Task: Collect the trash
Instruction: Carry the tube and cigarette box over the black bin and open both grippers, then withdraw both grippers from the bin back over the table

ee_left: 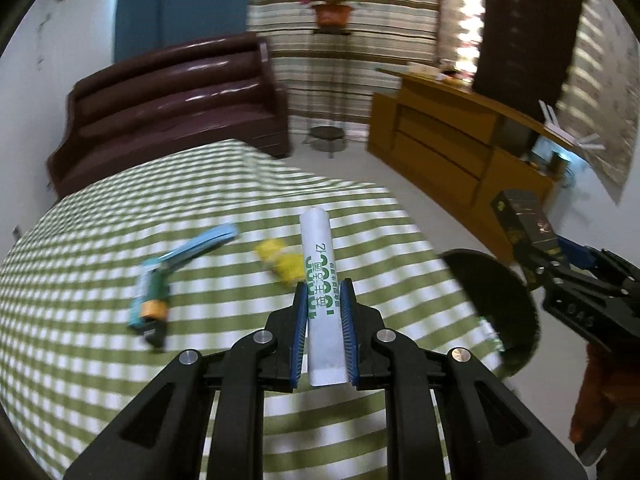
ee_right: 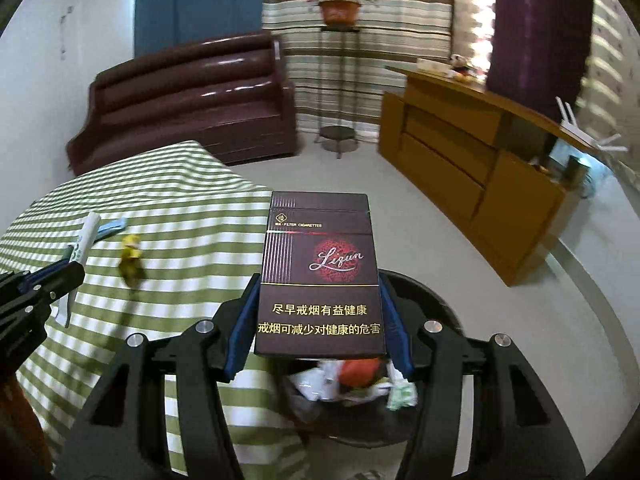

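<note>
Right wrist view: the right hand-held gripper [ee_right: 318, 316] is pinching a cigarette pack [ee_right: 320, 272] above the trash bin [ee_right: 432, 292], probably for dropping; the left hand-held gripper [ee_left: 324, 332] is pinching a white tube [ee_left: 322, 292].

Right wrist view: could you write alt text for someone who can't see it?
The right gripper clamps a dark cigarette pack above a black bin already holding trash. To the left, a green-striped table carries a yellow wrapper, and the left gripper holds a white tube. A brown sofa and wooden cabinet stand behind.
</note>
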`<state>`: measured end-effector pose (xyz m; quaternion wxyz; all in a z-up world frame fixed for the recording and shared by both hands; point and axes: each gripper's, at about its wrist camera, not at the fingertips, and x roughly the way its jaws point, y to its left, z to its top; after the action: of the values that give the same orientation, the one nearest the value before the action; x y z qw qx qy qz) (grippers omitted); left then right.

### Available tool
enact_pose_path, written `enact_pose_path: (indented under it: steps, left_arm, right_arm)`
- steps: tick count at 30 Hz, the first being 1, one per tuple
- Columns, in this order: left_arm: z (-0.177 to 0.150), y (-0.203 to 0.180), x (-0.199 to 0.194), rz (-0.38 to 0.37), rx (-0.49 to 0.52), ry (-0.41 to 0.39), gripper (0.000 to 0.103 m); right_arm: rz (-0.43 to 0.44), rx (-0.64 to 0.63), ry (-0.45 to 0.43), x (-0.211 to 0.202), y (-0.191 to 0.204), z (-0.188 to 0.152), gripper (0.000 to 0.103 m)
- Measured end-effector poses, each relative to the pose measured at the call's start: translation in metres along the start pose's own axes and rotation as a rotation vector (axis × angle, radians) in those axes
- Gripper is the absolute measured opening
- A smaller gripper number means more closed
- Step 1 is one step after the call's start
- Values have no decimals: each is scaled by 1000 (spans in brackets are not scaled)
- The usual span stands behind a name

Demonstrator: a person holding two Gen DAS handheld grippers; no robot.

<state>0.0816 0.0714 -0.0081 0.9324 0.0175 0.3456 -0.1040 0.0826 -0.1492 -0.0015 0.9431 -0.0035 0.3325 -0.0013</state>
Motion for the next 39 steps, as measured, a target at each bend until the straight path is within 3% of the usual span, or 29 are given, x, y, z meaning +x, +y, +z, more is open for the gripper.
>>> enact_pose_path:
  steps: [12, 24, 28, 30, 39]
  left_arm:
    - [12, -89, 33, -102, 136, -4, 17]
    - [16, -126, 66, -119, 209, 29, 19]
    - [16, -127, 73, -111, 204, 46, 39]
    - [16, -124, 75, -113, 186, 54, 45]
    - [13, -117, 71, -96, 167, 59, 52]
  right_arm:
    - [-74, 67, -1, 5, -59, -12, 54]
    - [-81, 108, 15, 16, -79, -20, 54]
    - [-79, 124, 30, 23, -85, -23, 55]
    - [-76, 132, 36, 24, -87, -24, 55]
    - [-68, 142, 41, 22, -90, -23, 56]
